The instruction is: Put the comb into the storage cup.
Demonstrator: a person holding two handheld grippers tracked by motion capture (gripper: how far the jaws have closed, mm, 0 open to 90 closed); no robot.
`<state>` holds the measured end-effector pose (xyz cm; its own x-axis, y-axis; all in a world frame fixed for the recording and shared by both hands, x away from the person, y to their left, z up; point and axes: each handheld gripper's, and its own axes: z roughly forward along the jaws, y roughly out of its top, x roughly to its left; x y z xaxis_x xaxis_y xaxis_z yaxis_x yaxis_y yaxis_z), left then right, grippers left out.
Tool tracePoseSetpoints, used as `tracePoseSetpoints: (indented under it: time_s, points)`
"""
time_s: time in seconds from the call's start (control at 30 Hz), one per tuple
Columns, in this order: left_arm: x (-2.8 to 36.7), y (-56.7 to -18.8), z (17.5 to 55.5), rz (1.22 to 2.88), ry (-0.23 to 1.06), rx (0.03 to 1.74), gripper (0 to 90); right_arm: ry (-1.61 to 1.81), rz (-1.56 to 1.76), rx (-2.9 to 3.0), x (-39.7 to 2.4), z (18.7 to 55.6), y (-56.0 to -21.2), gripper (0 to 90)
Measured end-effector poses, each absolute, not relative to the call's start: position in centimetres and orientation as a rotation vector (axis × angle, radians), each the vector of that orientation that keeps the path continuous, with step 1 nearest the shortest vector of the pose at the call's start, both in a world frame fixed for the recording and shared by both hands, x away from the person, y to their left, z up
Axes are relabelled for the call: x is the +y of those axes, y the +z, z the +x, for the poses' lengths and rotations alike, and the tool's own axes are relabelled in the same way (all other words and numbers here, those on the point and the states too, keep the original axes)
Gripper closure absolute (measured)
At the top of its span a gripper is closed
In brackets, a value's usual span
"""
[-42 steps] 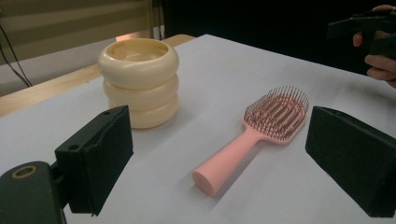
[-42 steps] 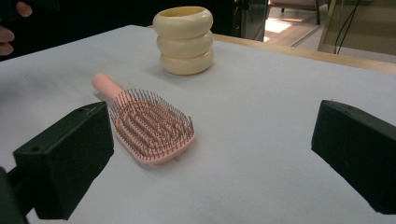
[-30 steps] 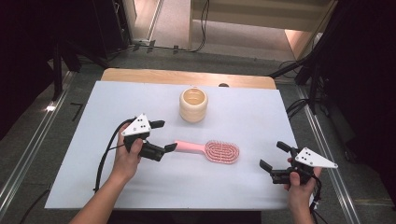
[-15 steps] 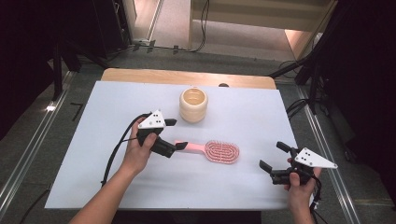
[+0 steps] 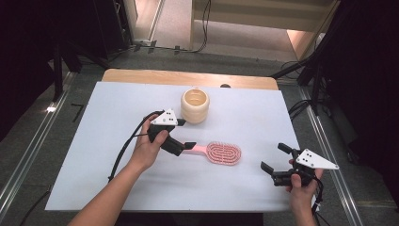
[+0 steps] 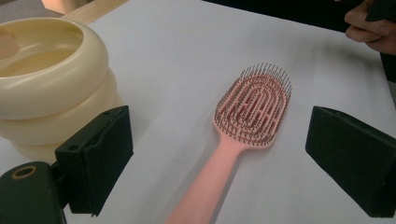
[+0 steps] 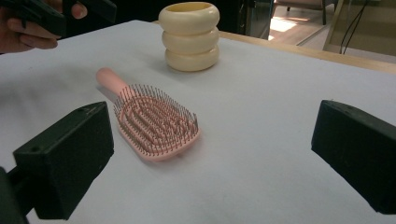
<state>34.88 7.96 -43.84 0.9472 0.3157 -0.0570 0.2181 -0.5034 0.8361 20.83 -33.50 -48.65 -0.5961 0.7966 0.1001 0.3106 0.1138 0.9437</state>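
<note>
So the left gripper (image 5: 184,134) has its jaws spread wide, nothing pinched between them. In the left gripper view the handle of the pink plastic paddle hairbrush (image 6: 243,126) runs up between the two black pads, with clear table showing on both sides, so no contact there as far as I can see. From the high view that gripper sits right over the handle end of the brush, which lies flat near the middle of the white table top (image 5: 263,117), bristles up, head pointing toward the right side. The right gripper (image 5: 277,159) is wide open too and holds nothing, parked near the right front edge of the table, well apart from the brush head. Just beyond the left gripper stands a cream-coloured holder shaped like three stacked rings (image 5: 195,105), open at the top, close beside the left jaw but not touching the brush.
</note>
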Motion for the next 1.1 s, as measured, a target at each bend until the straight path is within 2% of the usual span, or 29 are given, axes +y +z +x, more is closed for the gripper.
tracePoseSetpoints:
  time_s: [0.83,0.9,1.1]
  points:
    - [3.7,-45.7,36.8,2.376,0.046,0.277,9.1,1.482,1.070,1.978,-33.3,20.9,-48.7,0.0]
    - [3.5,-45.8,36.9,2.405,0.075,0.279,14.6,1.481,1.069,1.978,-33.3,20.8,-48.7,0.0]
    - [3.2,-46.2,37.2,2.469,0.067,0.267,14.1,1.482,1.069,1.981,-33.3,20.9,-48.7,0.0]
